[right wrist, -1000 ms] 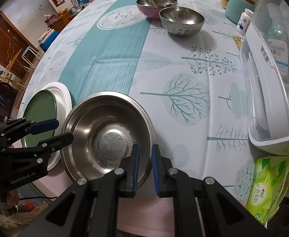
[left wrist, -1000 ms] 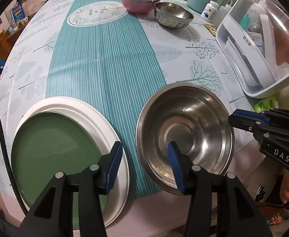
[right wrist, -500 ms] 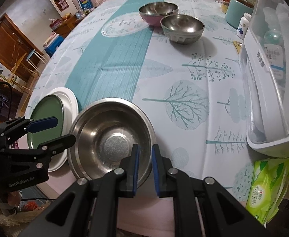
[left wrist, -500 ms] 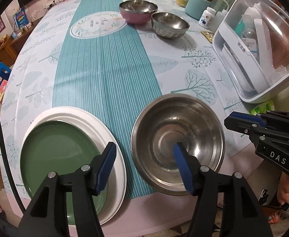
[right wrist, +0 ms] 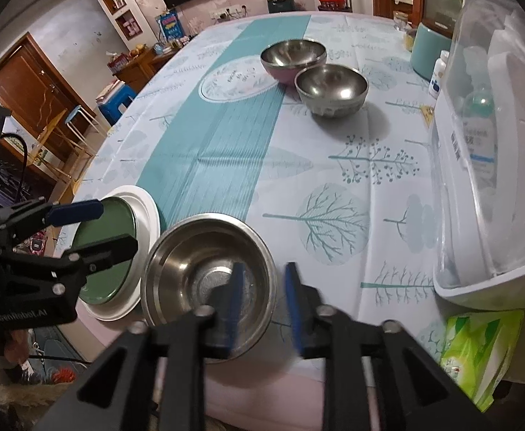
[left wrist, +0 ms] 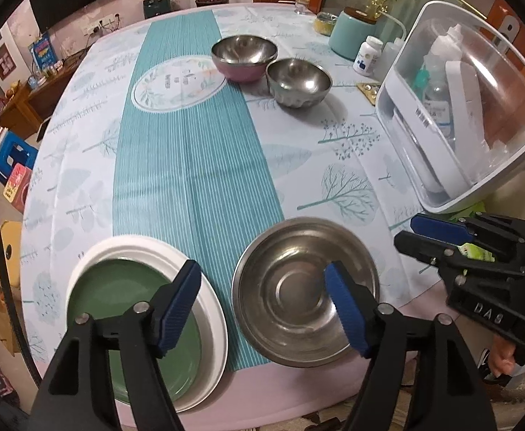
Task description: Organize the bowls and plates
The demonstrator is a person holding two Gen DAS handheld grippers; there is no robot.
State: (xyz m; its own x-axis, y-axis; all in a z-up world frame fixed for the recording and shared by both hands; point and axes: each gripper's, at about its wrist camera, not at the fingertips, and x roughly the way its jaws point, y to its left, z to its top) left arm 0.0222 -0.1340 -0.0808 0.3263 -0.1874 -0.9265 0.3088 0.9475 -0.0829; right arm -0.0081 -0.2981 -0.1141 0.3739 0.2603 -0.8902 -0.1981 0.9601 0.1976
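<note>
A large steel bowl (left wrist: 291,305) (right wrist: 190,262) rests near the table's front edge. Just left of it a green plate (left wrist: 119,294) (right wrist: 101,280) lies on a white plate (left wrist: 136,248). My left gripper (left wrist: 262,298) hovers above both; its jaws are opening and hold nothing. My right gripper (right wrist: 264,294) is over the bowl's right rim. Its jaws are opening, the rim runs between them, and the pads do not press on it. Far back stand a pink bowl (left wrist: 242,57) and a small steel bowl (left wrist: 298,80).
A white storage box with a clear lid (left wrist: 456,107) fills the right side of the table. A teal canister (left wrist: 356,34) and a pill bottle (left wrist: 366,55) stand behind it. A green tissue pack (right wrist: 478,344) lies at the front right corner.
Both grippers have risen away from the table. The left jaws have spread wider. The right jaws, which were pinched on the large bowl's rim, have come apart.
</note>
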